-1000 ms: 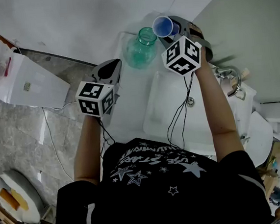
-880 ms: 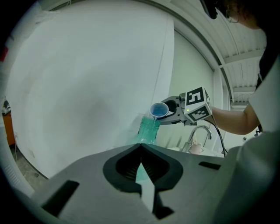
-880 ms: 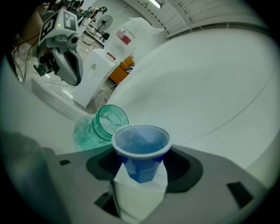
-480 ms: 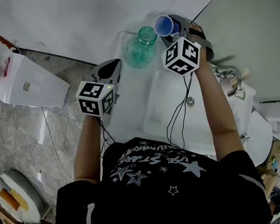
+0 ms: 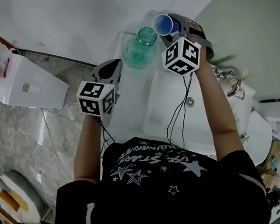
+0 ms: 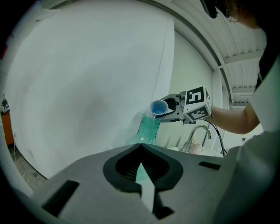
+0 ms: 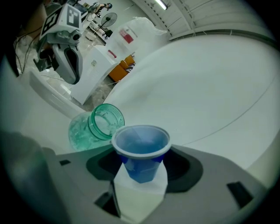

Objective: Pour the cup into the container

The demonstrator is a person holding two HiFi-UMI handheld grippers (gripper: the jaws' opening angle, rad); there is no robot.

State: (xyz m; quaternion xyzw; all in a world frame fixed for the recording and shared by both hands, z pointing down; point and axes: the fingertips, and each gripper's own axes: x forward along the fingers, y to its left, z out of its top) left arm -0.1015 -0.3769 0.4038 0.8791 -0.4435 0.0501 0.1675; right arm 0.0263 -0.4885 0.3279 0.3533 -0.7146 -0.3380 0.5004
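Observation:
A blue plastic cup (image 5: 163, 24) sits between the jaws of my right gripper (image 5: 170, 27), which is shut on it. The cup is tipped toward the mouth of a green glass jar (image 5: 141, 47) that stands on the white ledge beside the sink. From the left gripper view, the cup's (image 6: 159, 107) lip hangs just over the jar's (image 6: 148, 130) threaded neck. In the right gripper view the cup (image 7: 141, 151) shows blue liquid inside, and the jar (image 7: 98, 124) lies just beyond to the left. My left gripper (image 5: 110, 66) hovers left of the jar, shut and holding nothing.
A white sink basin (image 5: 162, 109) lies below my right arm, with a chrome faucet (image 5: 230, 78) at its right. Cables hang from both grippers. A white box (image 5: 26, 83) stands on the floor at left. The white wall (image 5: 82, 21) rises right behind the jar.
The blue cup has rolled very slightly in the right gripper. The left gripper and the jar have not moved.

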